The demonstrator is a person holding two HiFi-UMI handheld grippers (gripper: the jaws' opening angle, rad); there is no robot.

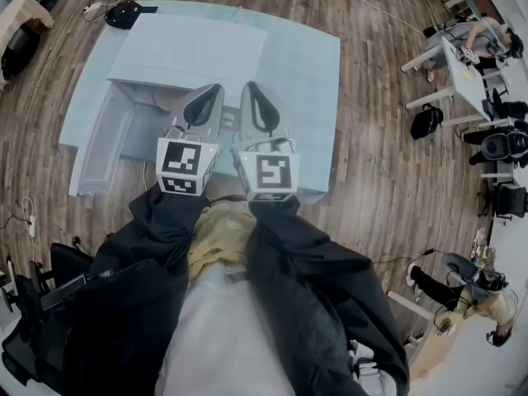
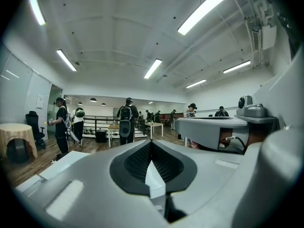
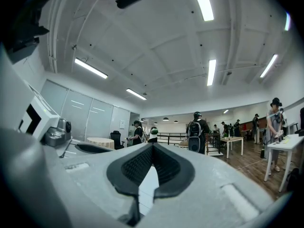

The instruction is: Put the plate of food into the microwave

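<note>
- Your left gripper [image 1: 213,93] has its jaws pressed together, with nothing between them.
- Your right gripper [image 1: 252,91] is the same, closed and empty, just beside the left.
- Both hang over the pale bench [image 1: 309,64], and the white microwave [image 1: 190,52] stands just beyond their tips.

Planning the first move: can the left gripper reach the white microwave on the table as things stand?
Probably yes: the left gripper, jaws shut and empty, points toward the microwave, and nothing shows between them in the head view. Height above it is unclear.
</note>
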